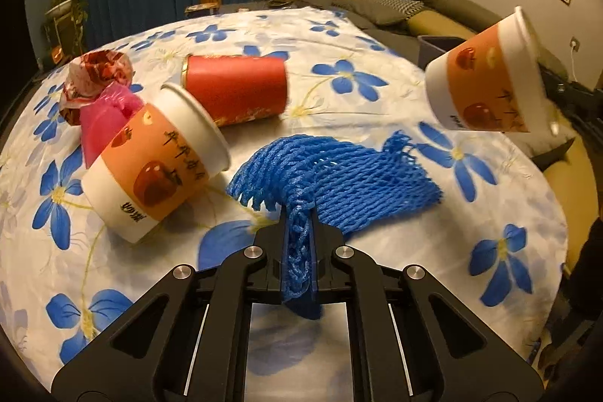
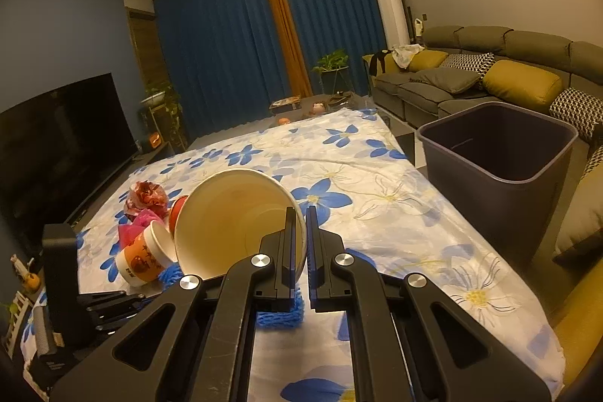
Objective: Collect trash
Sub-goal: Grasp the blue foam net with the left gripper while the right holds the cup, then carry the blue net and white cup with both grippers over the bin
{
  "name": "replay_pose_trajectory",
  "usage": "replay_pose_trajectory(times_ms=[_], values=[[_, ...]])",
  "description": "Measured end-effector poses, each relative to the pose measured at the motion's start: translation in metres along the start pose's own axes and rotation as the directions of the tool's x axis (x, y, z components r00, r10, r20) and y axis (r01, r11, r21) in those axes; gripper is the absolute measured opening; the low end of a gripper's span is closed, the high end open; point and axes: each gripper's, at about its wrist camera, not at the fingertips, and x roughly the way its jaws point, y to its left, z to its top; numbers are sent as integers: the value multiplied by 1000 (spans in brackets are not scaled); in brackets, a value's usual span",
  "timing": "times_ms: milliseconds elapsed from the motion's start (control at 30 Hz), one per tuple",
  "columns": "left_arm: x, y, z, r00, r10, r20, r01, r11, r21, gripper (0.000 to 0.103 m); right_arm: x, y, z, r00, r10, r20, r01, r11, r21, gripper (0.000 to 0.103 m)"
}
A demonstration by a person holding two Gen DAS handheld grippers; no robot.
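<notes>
Living-room light is dim and warm, and the surface (image 1: pixel 377 70) before me wears a white cloth with blue flowers; a sofa and a dark bin (image 2: pixel 497 153) stand off to my right. The blue foam net (image 1: pixel 339 172) is feather-light, soft and springy, so it crushes flat and will not slip; I judge any bunched edge a fair hold. My left gripper (image 1: pixel 299 228) is clamped on its near end, the mesh squeezed between the pads while the rest fans out over the cloth. The paper cup (image 2: pixel 233 217) is light but thin-walled and easily dented, best taken by the rim. My right gripper (image 2: pixel 299 232) is pinched tight on that rim, one finger inside, one outside, the cup carried clear of the cloth. A second cup (image 1: pixel 150 164), a red can (image 1: pixel 233 89), a pink bag (image 1: pixel 101 119) and a crumpled wrapper (image 1: pixel 98 74) lie on the cloth to the left.
</notes>
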Motion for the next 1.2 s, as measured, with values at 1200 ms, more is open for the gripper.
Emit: replay_pose_trajectory(times_ms=[1200], values=[[-2,-132,132,961,-145,237,115,984,133,7,-25,-127,53,948,-269,167,254,961,109,6]])
